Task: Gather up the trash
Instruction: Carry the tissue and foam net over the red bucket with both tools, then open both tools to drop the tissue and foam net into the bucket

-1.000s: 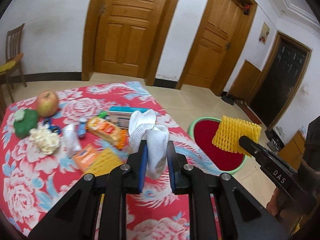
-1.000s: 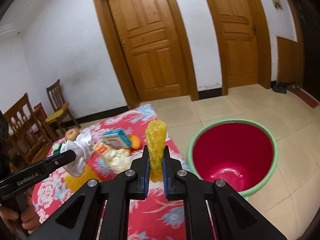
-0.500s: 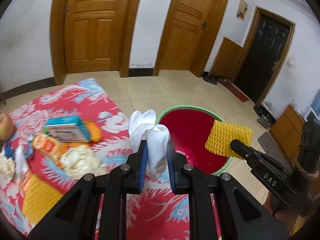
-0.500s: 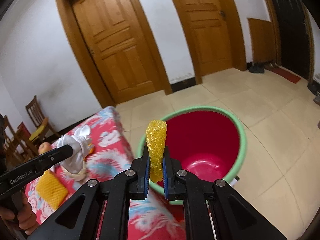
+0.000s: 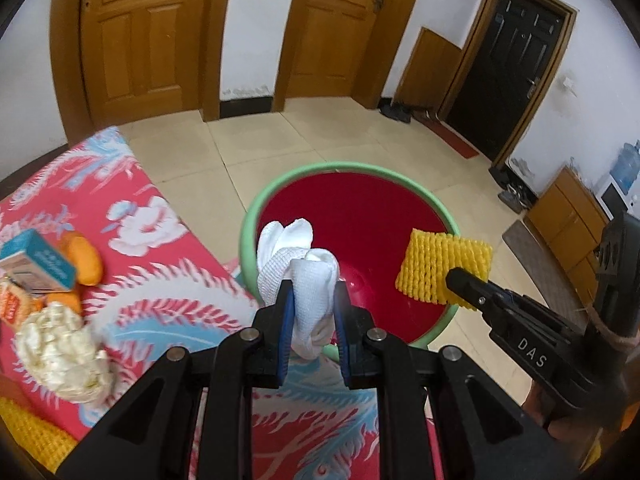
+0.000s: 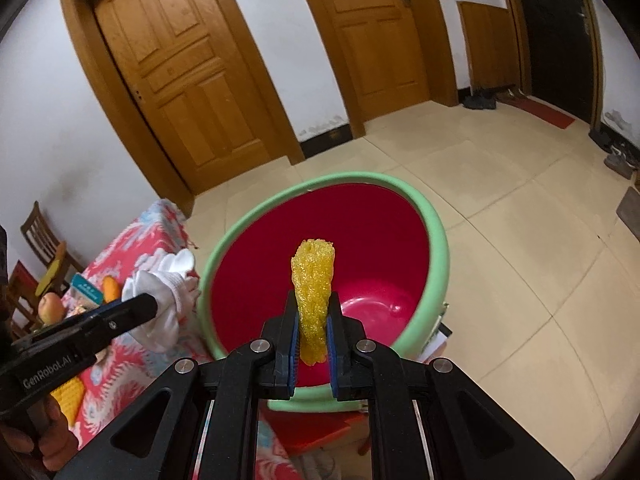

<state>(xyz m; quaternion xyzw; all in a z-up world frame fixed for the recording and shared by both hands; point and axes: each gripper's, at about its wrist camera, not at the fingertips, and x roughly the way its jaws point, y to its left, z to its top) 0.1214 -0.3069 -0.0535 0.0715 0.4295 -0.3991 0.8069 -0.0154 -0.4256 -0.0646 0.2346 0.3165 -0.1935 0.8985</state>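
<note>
Bin drop step: red basin [image 6: 404,252] with green rim beside floral tablecloth [image 5: 132,256], left gripper [image 5: 314,312] pinching white cloth glove [image 5: 308,280], right gripper [image 6: 314,340] pinching yellow foam fruit net [image 6: 314,280] above it, release probably next.

The mouth of the red bin [image 6: 280,248] with its green rim [image 6: 436,240] stands open upward, nothing lying across it; its inner floor shows bare. The bin stands on the tiled floor [image 6: 520,220], just beside the edge of the table under a red flowered cloth [image 5: 132,240]. Floor beyond and to the far side of the bin is unobstructed up to the doors [image 6: 192,80].

Over the opening two loads crowd the approach: a white cloth [image 5: 304,280] near the table-side rim and a yellow foam net [image 5: 440,268] over the opposite side, apart from each other, with a clear gap between.
</note>
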